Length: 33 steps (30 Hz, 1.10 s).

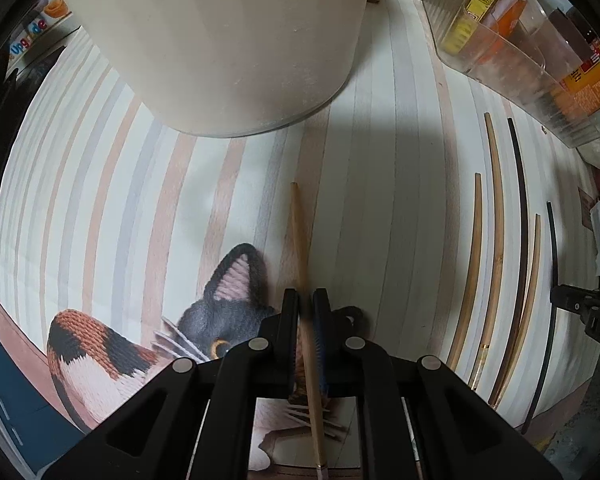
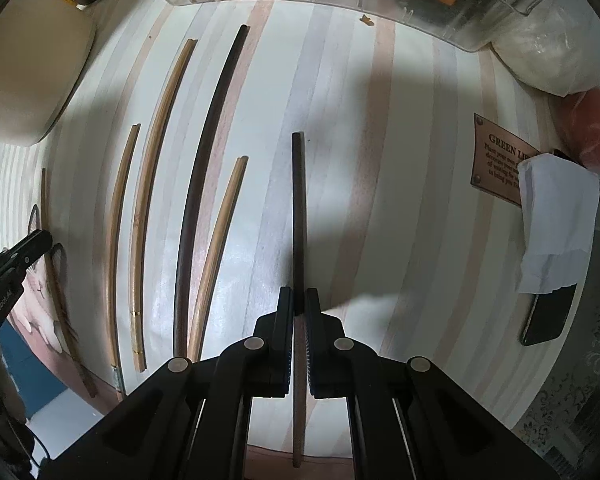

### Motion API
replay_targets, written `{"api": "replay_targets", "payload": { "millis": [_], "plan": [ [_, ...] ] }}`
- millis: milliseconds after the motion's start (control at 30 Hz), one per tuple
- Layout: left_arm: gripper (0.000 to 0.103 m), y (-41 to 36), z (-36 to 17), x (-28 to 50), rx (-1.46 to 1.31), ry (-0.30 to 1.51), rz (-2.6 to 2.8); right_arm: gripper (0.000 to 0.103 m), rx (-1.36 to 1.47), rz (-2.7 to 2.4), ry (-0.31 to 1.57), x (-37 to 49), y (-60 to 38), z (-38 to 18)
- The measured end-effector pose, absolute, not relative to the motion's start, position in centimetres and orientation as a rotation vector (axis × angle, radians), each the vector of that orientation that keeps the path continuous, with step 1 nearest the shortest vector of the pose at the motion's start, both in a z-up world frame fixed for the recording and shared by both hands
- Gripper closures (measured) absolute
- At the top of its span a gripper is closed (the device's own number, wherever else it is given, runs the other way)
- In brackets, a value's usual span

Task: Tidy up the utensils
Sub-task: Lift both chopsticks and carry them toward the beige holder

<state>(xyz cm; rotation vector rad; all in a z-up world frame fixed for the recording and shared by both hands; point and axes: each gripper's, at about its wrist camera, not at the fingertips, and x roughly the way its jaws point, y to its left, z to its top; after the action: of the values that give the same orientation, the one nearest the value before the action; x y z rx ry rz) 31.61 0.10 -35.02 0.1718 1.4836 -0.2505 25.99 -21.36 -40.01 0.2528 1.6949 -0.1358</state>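
Over a striped surface (image 2: 380, 200), both claws point down, each pinched shut on one chopstick — the left claw (image 1: 306, 308) on a light wooden chopstick (image 1: 302, 236), the right claw (image 2: 299, 304) on a dark chopstick (image 2: 298, 200). Four more chopsticks (image 2: 198, 184) lie side by side between them.

Bright overhead light, heavy fisheye warp, soft grey shadows.

Both views bow the pale striped tablecloth (image 2: 380, 184) into arcs and fall to black at the rounded corners. A broad soft shadow crosses the cloth in each view. The tall cream cylindrical container (image 1: 228, 40) looms blurred in the left view. The thin wooden chopsticks (image 2: 156, 184) show a slight sheen. The clear plastic organiser tray (image 2: 380, 4) glares and smears along the upper rim.
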Motion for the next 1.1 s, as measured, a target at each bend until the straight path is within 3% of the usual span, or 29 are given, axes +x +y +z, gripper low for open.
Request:
{"api": "replay_targets", "payload": {
  "millis": [567, 867, 1100],
  "plan": [
    [0.096, 0.1, -35.0, 31.7, 0.183, 1.488, -0.252, 0.097, 0.200, -0.151, 1.720, 29.1, -21.2, -40.5],
    [0.099, -0.5, -34.9, 31.8, 0.205, 1.489, -0.248, 0.097, 0.225, -0.217, 1.622, 27.4, -20.0, -40.0],
    [0.099, -0.5, -29.3, 29.9, 0.156, 1.356, -0.305, 0.098, 0.299, -0.171, 1.468, 24.9, -19.2, -36.5]
  ]
}}
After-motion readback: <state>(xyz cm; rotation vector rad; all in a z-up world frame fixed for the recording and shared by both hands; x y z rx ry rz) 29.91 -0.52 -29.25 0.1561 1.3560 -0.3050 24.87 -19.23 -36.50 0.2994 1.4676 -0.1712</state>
